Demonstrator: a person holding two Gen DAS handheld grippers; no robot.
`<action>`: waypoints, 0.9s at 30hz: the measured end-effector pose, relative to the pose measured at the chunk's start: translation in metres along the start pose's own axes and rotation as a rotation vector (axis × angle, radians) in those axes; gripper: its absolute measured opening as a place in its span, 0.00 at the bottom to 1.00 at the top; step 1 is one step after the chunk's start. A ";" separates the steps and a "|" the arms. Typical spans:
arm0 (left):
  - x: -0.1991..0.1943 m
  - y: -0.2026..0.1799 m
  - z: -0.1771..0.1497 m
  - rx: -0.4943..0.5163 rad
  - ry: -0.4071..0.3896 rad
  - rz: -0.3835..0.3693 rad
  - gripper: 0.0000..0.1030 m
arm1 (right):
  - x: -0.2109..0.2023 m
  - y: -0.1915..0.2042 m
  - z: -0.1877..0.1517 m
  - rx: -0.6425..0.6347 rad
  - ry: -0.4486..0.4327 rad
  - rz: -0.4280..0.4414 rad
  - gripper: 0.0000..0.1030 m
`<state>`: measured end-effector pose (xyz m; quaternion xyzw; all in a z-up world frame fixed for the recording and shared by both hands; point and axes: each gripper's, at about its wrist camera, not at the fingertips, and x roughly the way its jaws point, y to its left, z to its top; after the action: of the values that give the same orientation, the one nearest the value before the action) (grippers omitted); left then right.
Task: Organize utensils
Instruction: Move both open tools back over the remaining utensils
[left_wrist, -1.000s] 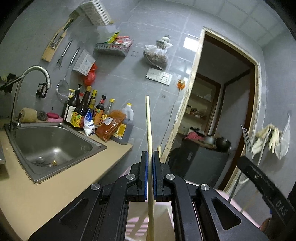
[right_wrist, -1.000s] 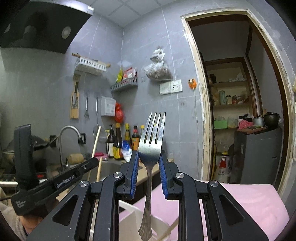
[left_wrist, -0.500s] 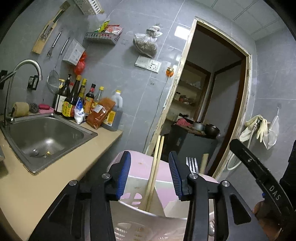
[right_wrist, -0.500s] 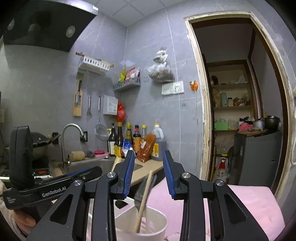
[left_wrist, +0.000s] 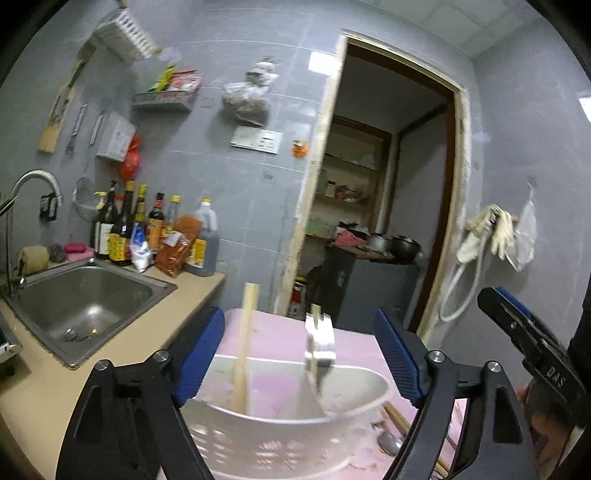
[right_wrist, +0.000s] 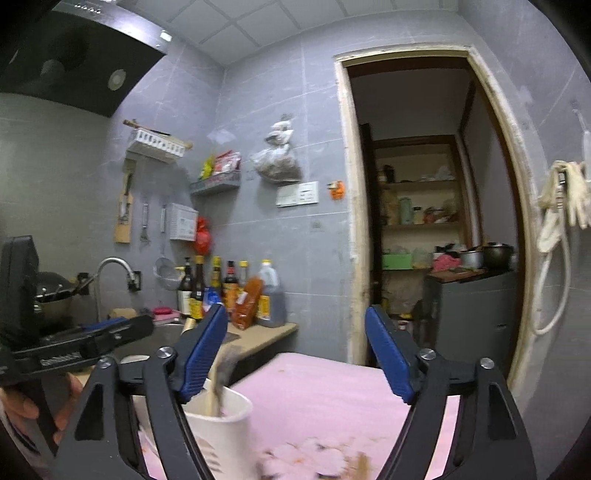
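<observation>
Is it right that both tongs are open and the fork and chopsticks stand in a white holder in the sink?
Not quite: the white holder stands on the pink surface beside the sink, as the left wrist view shows. Both tongs, left and right, are open, with the fork and chopsticks in it.

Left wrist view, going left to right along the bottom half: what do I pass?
Sink → chopsticks standing in the white holder → fork in it too → spoon on the pink cloth → right gripper.
</observation>
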<state>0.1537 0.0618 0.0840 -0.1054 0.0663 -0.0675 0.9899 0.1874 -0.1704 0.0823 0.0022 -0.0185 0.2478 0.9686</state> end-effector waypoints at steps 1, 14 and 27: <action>0.000 -0.006 -0.002 0.014 0.007 -0.012 0.78 | -0.006 -0.006 0.000 -0.008 0.007 -0.020 0.79; 0.024 -0.076 -0.045 0.106 0.231 -0.188 0.85 | -0.062 -0.077 -0.017 0.024 0.110 -0.194 1.00; 0.062 -0.117 -0.093 0.207 0.484 -0.221 0.85 | -0.052 -0.127 -0.076 0.138 0.458 -0.265 0.94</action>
<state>0.1870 -0.0791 0.0121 0.0088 0.2818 -0.2046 0.9374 0.2053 -0.3059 0.0049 0.0145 0.2186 0.1137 0.9691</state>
